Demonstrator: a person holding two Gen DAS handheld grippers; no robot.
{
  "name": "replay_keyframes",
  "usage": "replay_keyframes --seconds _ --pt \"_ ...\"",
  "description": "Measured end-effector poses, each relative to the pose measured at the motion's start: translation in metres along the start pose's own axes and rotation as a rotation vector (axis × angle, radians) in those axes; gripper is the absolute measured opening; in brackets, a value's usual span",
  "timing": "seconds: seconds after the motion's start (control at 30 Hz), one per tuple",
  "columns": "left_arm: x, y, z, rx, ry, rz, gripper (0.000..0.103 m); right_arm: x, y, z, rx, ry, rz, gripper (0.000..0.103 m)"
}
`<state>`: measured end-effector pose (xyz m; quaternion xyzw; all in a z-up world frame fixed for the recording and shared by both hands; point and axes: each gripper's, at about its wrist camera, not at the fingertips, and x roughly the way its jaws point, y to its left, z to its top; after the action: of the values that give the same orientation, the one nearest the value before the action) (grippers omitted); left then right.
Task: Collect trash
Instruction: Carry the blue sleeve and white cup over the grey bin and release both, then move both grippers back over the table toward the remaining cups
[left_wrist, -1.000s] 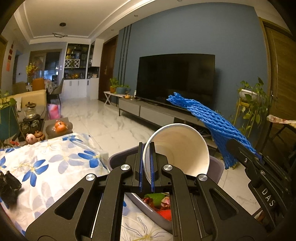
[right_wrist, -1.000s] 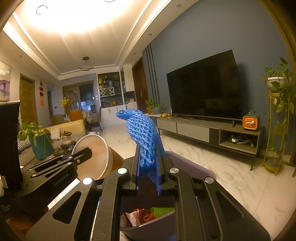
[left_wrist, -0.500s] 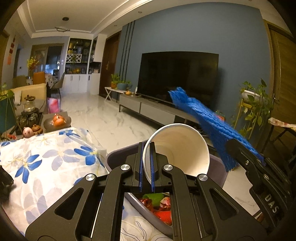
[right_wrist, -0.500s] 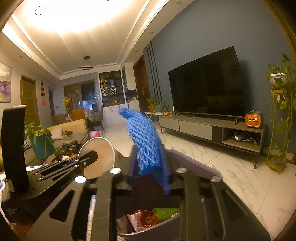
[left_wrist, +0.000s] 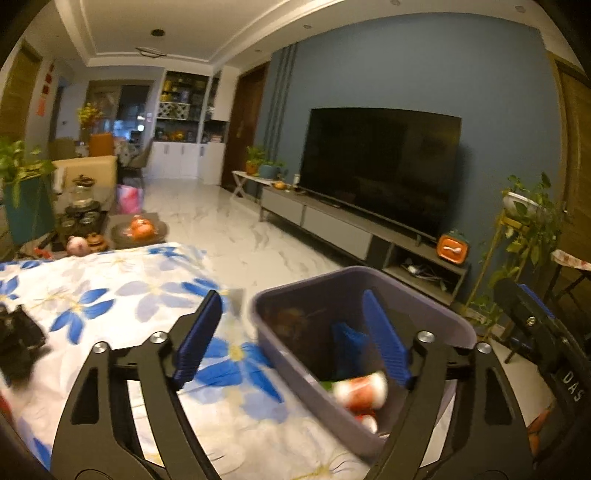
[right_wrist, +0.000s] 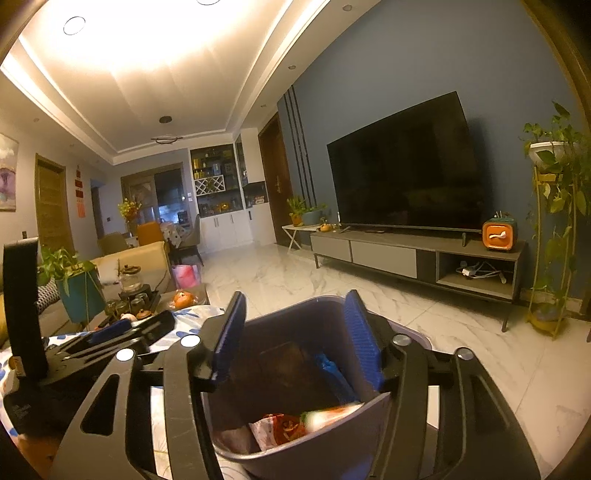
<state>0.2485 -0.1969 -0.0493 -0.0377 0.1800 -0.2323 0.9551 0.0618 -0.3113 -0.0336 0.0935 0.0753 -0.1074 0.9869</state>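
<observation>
We are seeing the bin (left_wrist: 295, 354) sitting at the tablecloth's (left_wrist: 122, 295) right edge, holding the foam net (left_wrist: 345, 341), with the television (left_wrist: 384, 166) standing behind.

A: What's on the tally?

B: One purple bin (left_wrist: 424, 306). Inside it, one blue foam net (right_wrist: 332, 373), one blurred paper cup (left_wrist: 364, 391) and one red wrapper (right_wrist: 280, 424); possibly more beneath, too blurred to count.

A: And around the room?

B: One television (right_wrist: 406, 181), one orange clock (right_wrist: 496, 236), one flowered cloth (left_wrist: 110, 295) on the counter. Two grippers: a left gripper (left_wrist: 291, 343) and a right gripper (right_wrist: 295, 339), two blue-padded fingers (left_wrist: 199, 336) each.
</observation>
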Motion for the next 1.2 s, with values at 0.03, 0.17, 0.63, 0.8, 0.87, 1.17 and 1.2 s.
replay_keyframes --seconds 0.03,0.17,0.63,0.8,0.87,1.17,1.2 --pt "-0.006 0.003 -0.002 -0.002 -0.005 0.017 0.082 -0.004 0.002 -0.001 0.000 -0.001 -0.001 0.063" --pt "-0.028 0.014 -0.009 -0.016 -0.016 0.088 0.090 -0.012 0.004 -0.005 0.002 -0.001 -0.002 0.071" --pt "-0.134 0.067 -0.036 -0.028 -0.069 0.318 0.096 -0.052 0.046 -0.022 -0.027 0.020 0.056 0.080" --pt "-0.171 0.103 -0.047 -0.068 -0.066 0.447 0.096 -0.062 0.077 -0.029 -0.042 0.043 0.121 0.080" --pt "-0.186 0.119 -0.051 -0.083 -0.071 0.503 0.096 -0.065 0.089 -0.031 -0.053 0.055 0.151 0.080" --pt "-0.240 0.180 -0.067 -0.167 -0.067 0.646 0.096 -0.068 0.155 -0.041 -0.096 0.097 0.285 0.080" --pt "-0.244 0.185 -0.067 -0.175 -0.067 0.660 0.096 -0.066 0.162 -0.043 -0.100 0.107 0.300 0.080"
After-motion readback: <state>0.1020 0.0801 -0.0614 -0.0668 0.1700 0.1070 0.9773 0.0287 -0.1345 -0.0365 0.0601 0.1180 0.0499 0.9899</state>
